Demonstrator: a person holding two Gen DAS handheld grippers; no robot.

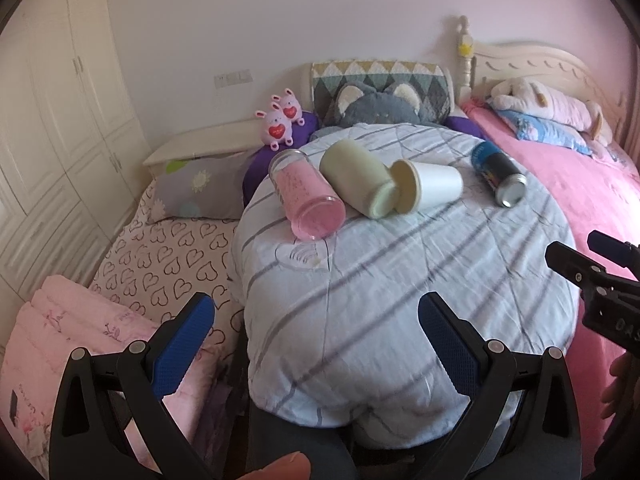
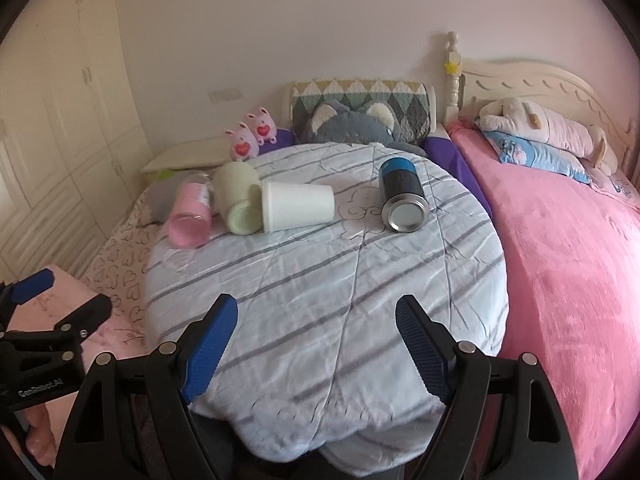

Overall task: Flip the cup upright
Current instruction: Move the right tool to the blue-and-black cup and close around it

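Observation:
Several vessels lie on their sides at the far part of a round table covered with a striped light-blue cloth [image 1: 400, 280] [image 2: 320, 280]. They are a pink glass cup [image 1: 306, 194] [image 2: 190, 216], a pale green cup [image 1: 358, 176] [image 2: 236, 196], a white paper cup [image 1: 430, 188] [image 2: 298, 206] and a blue-black can [image 1: 498, 174] [image 2: 402, 194]. My left gripper [image 1: 316, 344] is open and empty over the table's near edge. My right gripper [image 2: 316, 344] is open and empty too, also at the near edge. Each gripper shows at the side of the other's view.
A bed with a pink blanket [image 2: 560, 260] lies right of the table. A heart-print sheet [image 1: 160, 256] and folded pink quilt [image 1: 72, 340] lie to the left. Plush toys [image 1: 280, 120] and a grey cat cushion [image 1: 380, 108] sit behind. White wardrobes [image 1: 60, 120] stand far left.

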